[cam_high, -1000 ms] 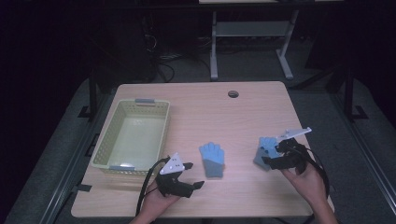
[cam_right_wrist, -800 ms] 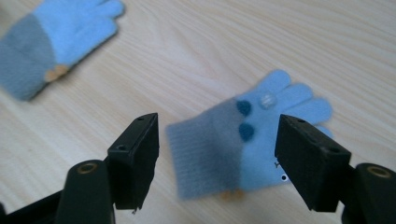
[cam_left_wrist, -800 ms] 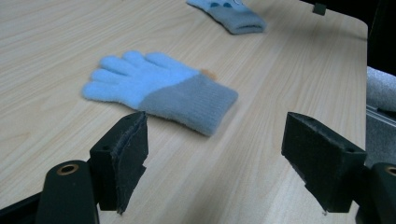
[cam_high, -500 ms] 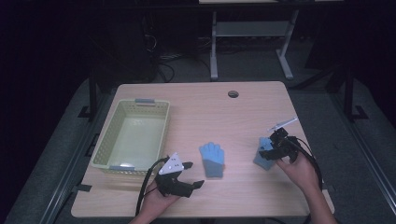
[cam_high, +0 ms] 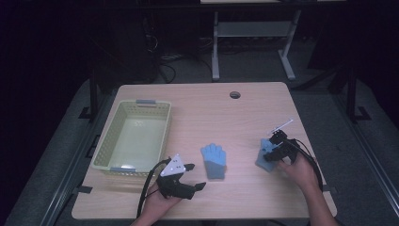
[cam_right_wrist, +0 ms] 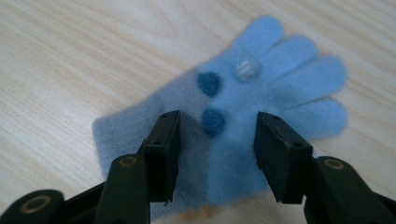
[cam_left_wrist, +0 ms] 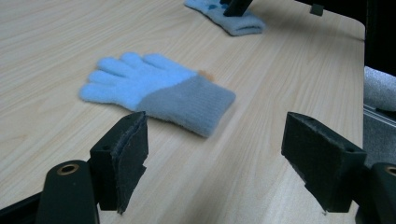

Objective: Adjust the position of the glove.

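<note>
Dark floor and table legs surround a pale wooden table [cam_high: 244, 113], where a yellow-green basket [cam_high: 106, 146] sits at the left. Near the right edge lies a blue glove with dots [cam_right_wrist: 261, 88]; the right gripper [cam_right_wrist: 215, 144] stands over its middle, jaws half apart and just closing, the glove between them. The left gripper [cam_left_wrist: 212, 154] rests wide open, nothing in it, facing a second blue glove [cam_left_wrist: 159, 93] at mid-table.

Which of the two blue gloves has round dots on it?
The glove under the right gripper: this right glove shows two dark blue dots and a white one. The middle glove, nearer the left gripper, shows no dots.
</note>
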`<move>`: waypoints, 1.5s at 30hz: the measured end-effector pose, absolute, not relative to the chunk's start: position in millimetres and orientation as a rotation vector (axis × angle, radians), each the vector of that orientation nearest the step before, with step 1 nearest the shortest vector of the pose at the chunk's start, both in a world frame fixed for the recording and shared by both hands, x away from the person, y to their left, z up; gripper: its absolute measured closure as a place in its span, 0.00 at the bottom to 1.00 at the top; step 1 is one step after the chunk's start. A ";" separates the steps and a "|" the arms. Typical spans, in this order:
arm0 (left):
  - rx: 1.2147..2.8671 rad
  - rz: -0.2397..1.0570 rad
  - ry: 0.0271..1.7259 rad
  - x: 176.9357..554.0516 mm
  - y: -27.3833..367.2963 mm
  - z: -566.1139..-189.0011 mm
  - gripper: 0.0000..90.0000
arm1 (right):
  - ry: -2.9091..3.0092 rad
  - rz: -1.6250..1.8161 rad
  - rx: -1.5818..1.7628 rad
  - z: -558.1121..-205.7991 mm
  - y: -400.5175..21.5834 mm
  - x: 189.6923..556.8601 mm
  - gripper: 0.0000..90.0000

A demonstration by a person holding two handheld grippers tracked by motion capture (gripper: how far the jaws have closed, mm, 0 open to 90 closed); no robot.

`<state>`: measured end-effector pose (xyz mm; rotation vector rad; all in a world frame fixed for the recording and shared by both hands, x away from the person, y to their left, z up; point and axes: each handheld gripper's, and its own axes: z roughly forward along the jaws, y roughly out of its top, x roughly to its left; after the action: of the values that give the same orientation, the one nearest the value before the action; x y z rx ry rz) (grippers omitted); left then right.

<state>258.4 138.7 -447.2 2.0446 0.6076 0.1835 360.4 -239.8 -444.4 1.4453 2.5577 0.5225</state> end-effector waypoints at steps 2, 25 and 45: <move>2.047 0.184 0.607 258.1 138.2 -447.4 0.25 | 2.550 0.523 1.452 -444.9 -239.5 359.6 0.59; 2.036 0.175 0.618 258.0 138.7 -446.7 0.25 | 2.539 0.595 1.370 -411.5 -229.9 348.1 0.91; 2.019 0.169 0.624 257.7 141.6 -444.7 0.25 | 2.691 0.763 1.037 -371.8 -145.9 339.7 0.91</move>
<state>257.7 141.6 -444.7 2.0191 0.6244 0.1687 339.7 -145.9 -371.8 1.0373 2.6905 0.7627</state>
